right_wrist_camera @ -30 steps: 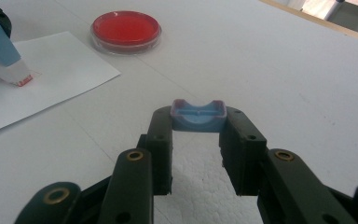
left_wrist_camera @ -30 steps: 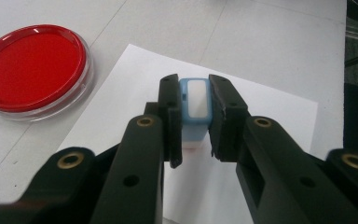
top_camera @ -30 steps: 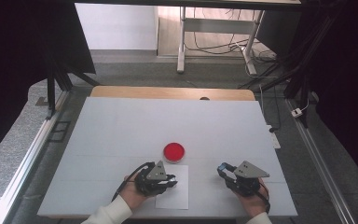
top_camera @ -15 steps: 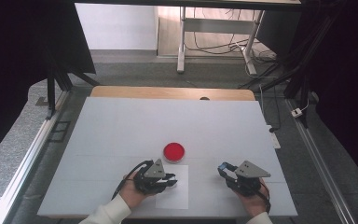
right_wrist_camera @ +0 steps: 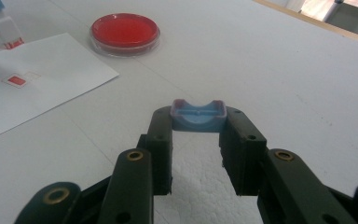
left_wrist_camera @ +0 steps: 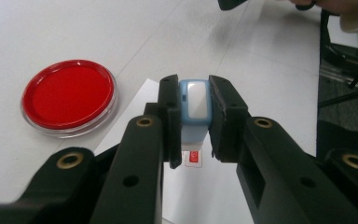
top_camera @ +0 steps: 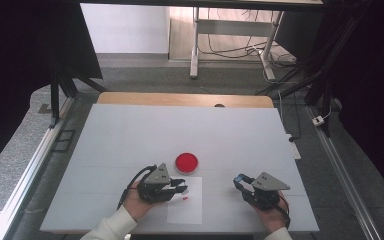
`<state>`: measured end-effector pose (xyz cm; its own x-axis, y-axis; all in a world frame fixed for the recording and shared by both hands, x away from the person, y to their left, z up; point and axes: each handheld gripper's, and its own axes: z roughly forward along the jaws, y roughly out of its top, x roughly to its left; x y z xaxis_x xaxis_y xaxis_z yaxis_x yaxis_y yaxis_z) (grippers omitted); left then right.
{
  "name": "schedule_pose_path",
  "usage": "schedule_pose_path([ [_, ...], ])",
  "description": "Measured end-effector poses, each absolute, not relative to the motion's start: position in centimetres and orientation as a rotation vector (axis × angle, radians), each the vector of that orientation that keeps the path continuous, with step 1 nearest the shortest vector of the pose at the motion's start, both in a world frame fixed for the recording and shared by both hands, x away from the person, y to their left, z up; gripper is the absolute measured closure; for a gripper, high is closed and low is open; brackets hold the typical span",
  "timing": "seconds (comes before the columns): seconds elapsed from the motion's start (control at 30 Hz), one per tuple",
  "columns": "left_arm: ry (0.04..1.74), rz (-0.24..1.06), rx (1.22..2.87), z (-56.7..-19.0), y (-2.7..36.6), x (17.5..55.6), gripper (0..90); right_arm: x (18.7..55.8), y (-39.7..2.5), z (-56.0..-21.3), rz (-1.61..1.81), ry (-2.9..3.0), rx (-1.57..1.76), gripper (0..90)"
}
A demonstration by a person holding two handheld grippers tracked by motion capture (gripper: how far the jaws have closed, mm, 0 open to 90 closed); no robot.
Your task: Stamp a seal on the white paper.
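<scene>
**Inspector A:** Left gripper (left_wrist_camera: 189, 123), state?

**Inspector B:** Clenched. In the left gripper view its two black jaws press on either side of a small light-blue plastic stamp body with a pale oval top (left_wrist_camera: 195, 105). The piece stands upright between the jaw tips, held above a white rectangular sheet of paper (left_wrist_camera: 200, 186). A small red rectangular mark (left_wrist_camera: 193, 157) lies on the paper directly beneath it.

**Inspector A:** Where is that on the table?

**Inspector B:** In the high view the left gripper (top_camera: 179, 188) sits at the near edge of the white table (top_camera: 130, 135), its tips over the paper's (top_camera: 185, 212) left part. A round red dish with a clear plastic rim (top_camera: 186, 162) rests on the table just beyond the paper, apart from the gripper.

**Inspector A:** Right gripper (right_wrist_camera: 196, 135)?

**Inspector B:** Also grasping. In the right gripper view the jaws stand wide and hold between their tips a shallow light-blue plastic cap with a purplish rim (right_wrist_camera: 198, 115), open side up, above bare table. In the high view the right gripper (top_camera: 241, 181) is well apart from the left one, right of the paper.

**Inspector A:** Anything further?

**Inspector B:** The right gripper view shows the red dish (right_wrist_camera: 125, 32) past the paper's (right_wrist_camera: 42, 74) far corner, and the red mark (right_wrist_camera: 17, 80) with a fainter square outline just beside it.
</scene>
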<state>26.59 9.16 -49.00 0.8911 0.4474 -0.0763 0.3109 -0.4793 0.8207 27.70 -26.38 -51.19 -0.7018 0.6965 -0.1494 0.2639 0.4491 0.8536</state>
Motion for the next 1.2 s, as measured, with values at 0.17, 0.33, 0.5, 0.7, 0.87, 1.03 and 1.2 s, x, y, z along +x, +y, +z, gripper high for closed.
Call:
schedule_pose_path([
  [0.17,0.567,0.179,2.078,-48.4,9.8,26.7,75.5,27.7,-26.4,-51.2,1.188,2.217,0.804,64.9],
  [0.33,0.608,0.164,2.04,-47.8,10.5,26.9,75.4,27.7,-26.4,-51.2,1.182,2.217,0.804,64.9],
  [0.5,0.648,0.159,2.007,-47.2,11.2,27.2,75.4,27.7,-26.3,-51.2,1.184,2.22,0.804,64.9],
  [0.7,0.663,0.175,1.975,-46.4,11.8,27.5,75.4,27.8,-26.3,-51.3,1.177,2.219,0.803,64.9],
  [0.87,0.679,0.183,1.952,-45.7,12.1,27.9,75.4,27.8,-26.3,-51.3,1.178,2.222,0.802,64.9],
  [1.03,0.693,0.187,1.942,-45.2,12.1,28.1,75.4,27.8,-26.2,-51.3,1.182,2.22,0.802,64.9],
  [1.2,0.701,0.186,1.939,-45.1,12.2,28.3,75.4,27.8,-26.2,-51.3,1.18,2.22,0.801,64.9],
])
